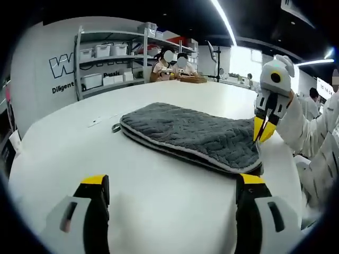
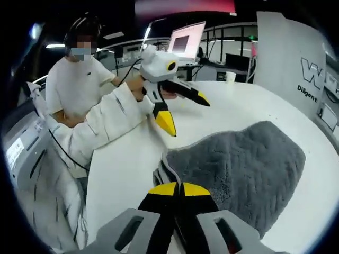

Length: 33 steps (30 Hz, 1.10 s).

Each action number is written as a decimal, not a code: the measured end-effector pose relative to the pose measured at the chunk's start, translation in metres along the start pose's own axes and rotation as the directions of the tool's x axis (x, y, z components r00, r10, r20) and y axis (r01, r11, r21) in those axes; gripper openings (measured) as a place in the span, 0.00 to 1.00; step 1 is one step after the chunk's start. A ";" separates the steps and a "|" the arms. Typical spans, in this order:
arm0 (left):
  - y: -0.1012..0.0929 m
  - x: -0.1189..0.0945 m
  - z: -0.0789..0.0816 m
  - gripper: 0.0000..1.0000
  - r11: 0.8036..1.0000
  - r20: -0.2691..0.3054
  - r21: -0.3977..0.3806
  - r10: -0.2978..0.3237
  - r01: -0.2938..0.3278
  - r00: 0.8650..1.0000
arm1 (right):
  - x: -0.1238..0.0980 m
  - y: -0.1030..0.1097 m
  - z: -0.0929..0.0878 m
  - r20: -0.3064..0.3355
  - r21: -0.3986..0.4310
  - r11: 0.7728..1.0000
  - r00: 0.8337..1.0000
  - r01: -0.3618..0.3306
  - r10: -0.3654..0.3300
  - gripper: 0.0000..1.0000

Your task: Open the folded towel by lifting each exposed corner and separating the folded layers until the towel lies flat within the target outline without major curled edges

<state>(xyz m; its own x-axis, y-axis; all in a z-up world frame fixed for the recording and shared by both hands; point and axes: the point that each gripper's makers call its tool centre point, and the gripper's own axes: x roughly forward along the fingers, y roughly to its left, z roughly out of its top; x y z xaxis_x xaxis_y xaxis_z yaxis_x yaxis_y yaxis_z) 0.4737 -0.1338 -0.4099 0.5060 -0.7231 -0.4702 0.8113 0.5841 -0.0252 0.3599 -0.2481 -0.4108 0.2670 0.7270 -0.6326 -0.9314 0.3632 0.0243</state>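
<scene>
A grey quilted towel (image 1: 185, 132) lies folded in several layers on the white round table (image 1: 79, 143). In the left gripper view my left gripper (image 1: 172, 182) stands open, its jaws wide apart just short of the towel's near edge. My right gripper (image 1: 263, 133) comes in from the right, jaws together on the towel's right corner. In the right gripper view the right gripper (image 2: 177, 189) is shut at the layered corner of the towel (image 2: 238, 169). Beyond that corner my left gripper (image 2: 185, 112) hangs open above the table (image 2: 122, 169), held by a white-sleeved arm.
A shelf rack with white bins (image 1: 106, 53) stands behind the table, with people seated at a far table (image 1: 175, 66). A person in a white shirt (image 2: 79, 84) sits beyond the table edge. A monitor (image 2: 188, 37) and a cup (image 2: 229, 76) stand at the back.
</scene>
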 end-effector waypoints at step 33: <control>-0.005 0.003 -0.007 0.99 1.000 -0.038 0.023 -0.014 0.015 0.999 | -0.007 0.014 -0.005 -0.003 -0.096 0.985 0.989 0.146 -0.147 0.28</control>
<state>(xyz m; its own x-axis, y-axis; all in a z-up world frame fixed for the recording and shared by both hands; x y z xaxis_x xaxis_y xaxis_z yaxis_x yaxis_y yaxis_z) 0.4694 -0.1366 -0.4171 0.4830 -0.7165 -0.5033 0.8252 0.5648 -0.0121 0.3438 -0.2508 -0.4097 0.4001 0.6642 -0.6315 -0.9020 0.4074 -0.1430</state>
